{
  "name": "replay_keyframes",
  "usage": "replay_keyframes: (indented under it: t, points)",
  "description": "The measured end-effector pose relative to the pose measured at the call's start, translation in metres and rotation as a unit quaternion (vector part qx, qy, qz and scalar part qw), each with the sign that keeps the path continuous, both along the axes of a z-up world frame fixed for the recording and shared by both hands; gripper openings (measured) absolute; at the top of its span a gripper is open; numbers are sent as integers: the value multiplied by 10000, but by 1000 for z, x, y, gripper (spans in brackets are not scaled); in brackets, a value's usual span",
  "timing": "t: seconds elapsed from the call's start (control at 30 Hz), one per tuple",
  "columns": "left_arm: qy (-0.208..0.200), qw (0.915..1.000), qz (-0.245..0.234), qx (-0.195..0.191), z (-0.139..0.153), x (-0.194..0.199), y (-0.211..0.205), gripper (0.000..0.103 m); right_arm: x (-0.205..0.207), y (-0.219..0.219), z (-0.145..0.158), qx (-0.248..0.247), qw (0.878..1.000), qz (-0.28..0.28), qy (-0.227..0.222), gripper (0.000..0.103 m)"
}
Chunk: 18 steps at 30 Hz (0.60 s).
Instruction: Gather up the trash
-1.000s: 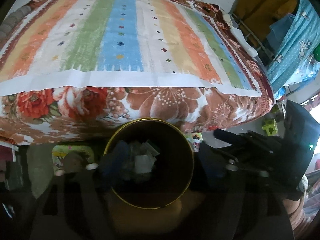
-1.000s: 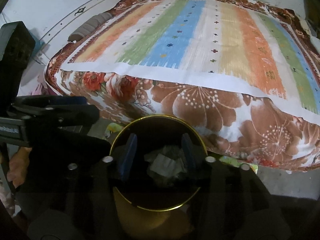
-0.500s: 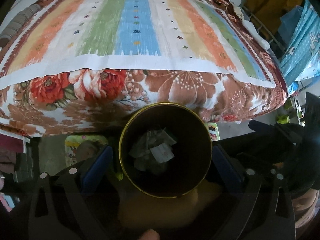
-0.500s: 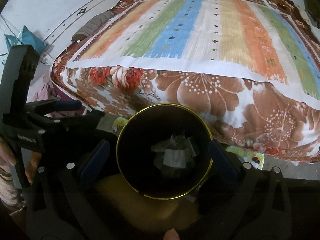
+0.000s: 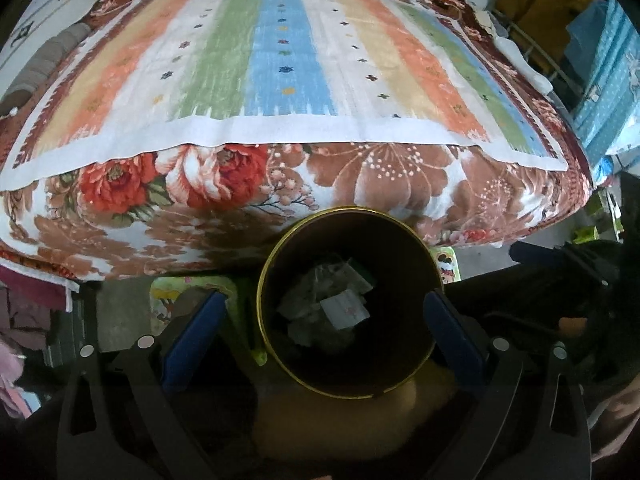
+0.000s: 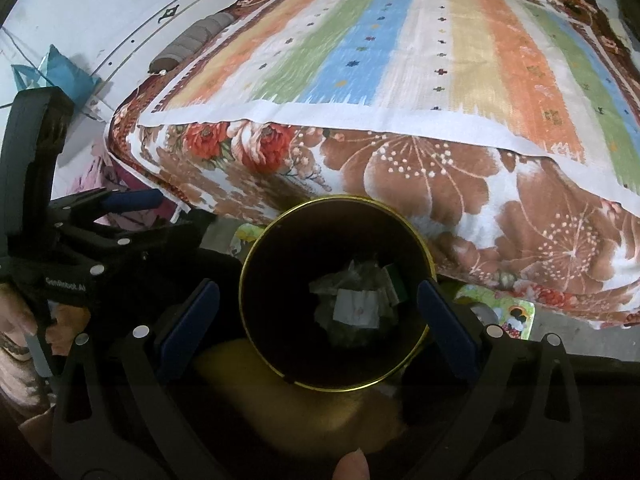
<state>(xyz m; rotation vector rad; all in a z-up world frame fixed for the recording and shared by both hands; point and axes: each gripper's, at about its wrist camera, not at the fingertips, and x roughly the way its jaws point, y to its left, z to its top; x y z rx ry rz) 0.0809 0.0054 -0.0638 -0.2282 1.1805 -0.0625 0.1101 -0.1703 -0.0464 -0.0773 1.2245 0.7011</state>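
A round dark bin with a gold rim (image 5: 262, 304) stands on the floor in front of the bed. Crumpled paper and wrapper trash (image 5: 332, 304) lies at its bottom. My left gripper (image 5: 326, 300) hangs open above it, its blue pads wider apart than the bin and nothing between them. In the right wrist view the same bin's rim (image 6: 242, 292) and trash (image 6: 356, 304) show, with my right gripper (image 6: 318, 292) open over them the same way. The left gripper's blue finger (image 6: 132, 200) shows at the left, the right one's finger (image 5: 532, 249) at the right.
A bed with a striped cover (image 5: 280, 60) over a floral blanket (image 6: 440, 184) rises just behind the bin. A colourful printed mat (image 6: 508, 316) lies on the floor under the bed's edge. A yellow mass (image 6: 280, 400) sits below the bin. A fingertip (image 6: 352, 468) shows at the bottom.
Both grippers' jaws have spread from narrow to wide over the bin. The paper that was between the right pads now lies inside the bin. Both views tilted slightly downward.
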Motion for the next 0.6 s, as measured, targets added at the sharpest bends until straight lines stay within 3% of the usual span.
replay_keyframes:
  t: [0.6]
  points:
    - [1,9998,163,-125,-1,1,5,97,3,-2,-3,72,9997,17,222,94]
